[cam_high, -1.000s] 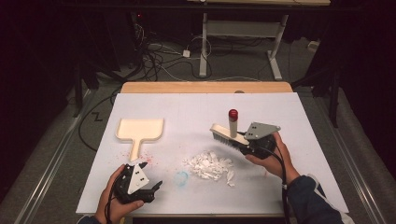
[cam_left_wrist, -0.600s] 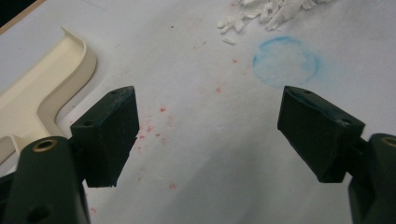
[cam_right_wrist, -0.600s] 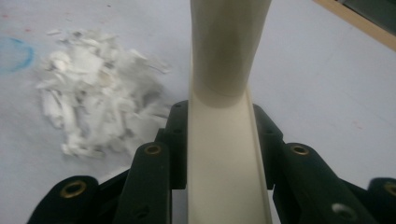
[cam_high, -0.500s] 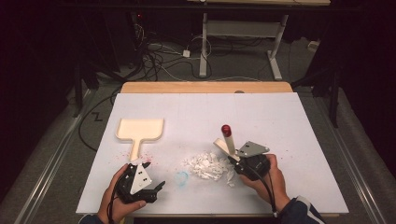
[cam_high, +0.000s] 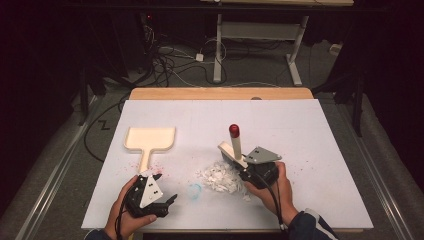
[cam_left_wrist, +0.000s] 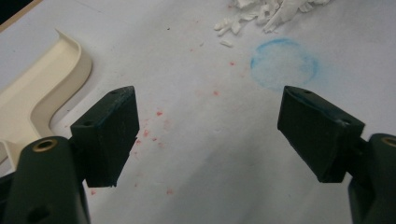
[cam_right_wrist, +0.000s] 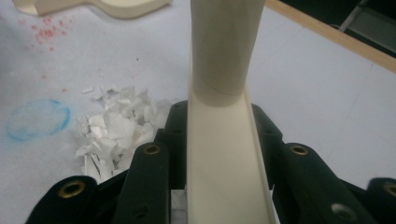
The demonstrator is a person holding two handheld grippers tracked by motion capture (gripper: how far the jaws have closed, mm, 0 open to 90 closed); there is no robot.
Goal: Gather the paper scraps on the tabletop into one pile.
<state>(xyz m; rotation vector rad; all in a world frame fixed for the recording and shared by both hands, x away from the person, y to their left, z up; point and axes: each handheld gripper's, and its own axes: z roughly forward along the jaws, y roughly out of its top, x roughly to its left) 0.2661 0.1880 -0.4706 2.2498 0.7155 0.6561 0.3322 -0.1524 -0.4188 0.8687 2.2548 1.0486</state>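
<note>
Our right tool [cam_high: 239, 161] is clamped on the brush [cam_high: 234, 146], at 3 o'clock of the paper scraps [cam_high: 220, 176]. Left tool [cam_high: 167, 200] apart, w/ nothing inside. Risk: scraps scatter past the dustpan [cam_high: 149, 139] at 10 o'clock if we sweep too fast.

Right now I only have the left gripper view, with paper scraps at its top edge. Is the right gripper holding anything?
Observer: Yes. The right gripper is shut on a cream brush with a red tip, at the right edge of the scrap pile.
Operator: And how does the dustpan lie?
Observer: The dustpan sits left of the pile, apart from it, with its handle pointing toward your open left gripper.
</note>
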